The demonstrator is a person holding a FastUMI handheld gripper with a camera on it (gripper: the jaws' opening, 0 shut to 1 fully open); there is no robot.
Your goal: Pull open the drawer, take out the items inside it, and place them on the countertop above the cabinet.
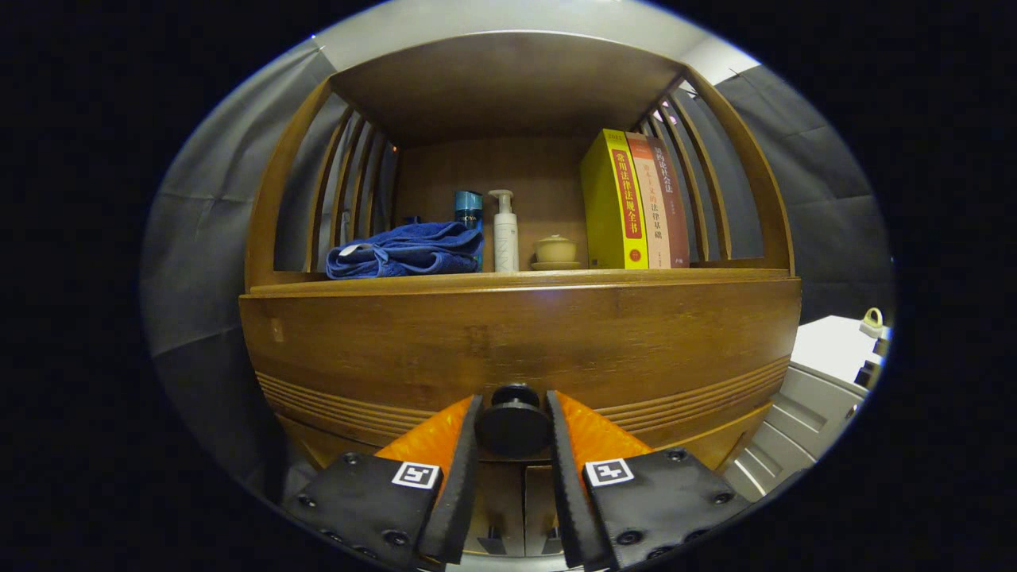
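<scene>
The claw (513, 405) is sitting right in front of a brown wooden cabinet (334, 349). Its two fingers (463, 445) are standing on both sides of a round dark knob (513, 425) on the drawer front (604, 342). The knob is sitting between the fingers, and they are very close to it. The claw is narrow around the knob, but I cannot tell if both fingers are really pressing on it. The drawer is looking closed, so the things inside it are hidden.

Above the drawer, the surface (699, 274) is making the floor of an open shelf with curved wooden slats (342, 191) at each side. A folded blue towel (409, 253) is lying on the surface over at one end. Just beside it, a dark blue bottle (468, 208) is standing behind a white pump bottle (505, 234). Next to that, a little tan cup with a lid (555, 250) is sitting on a saucer. At the other end, three books (636, 202) are standing up, a yellow one in front and two brownish ones beside it.

Below the drawer, two small cabinet doors (524, 500) are showing between the fingers.
</scene>
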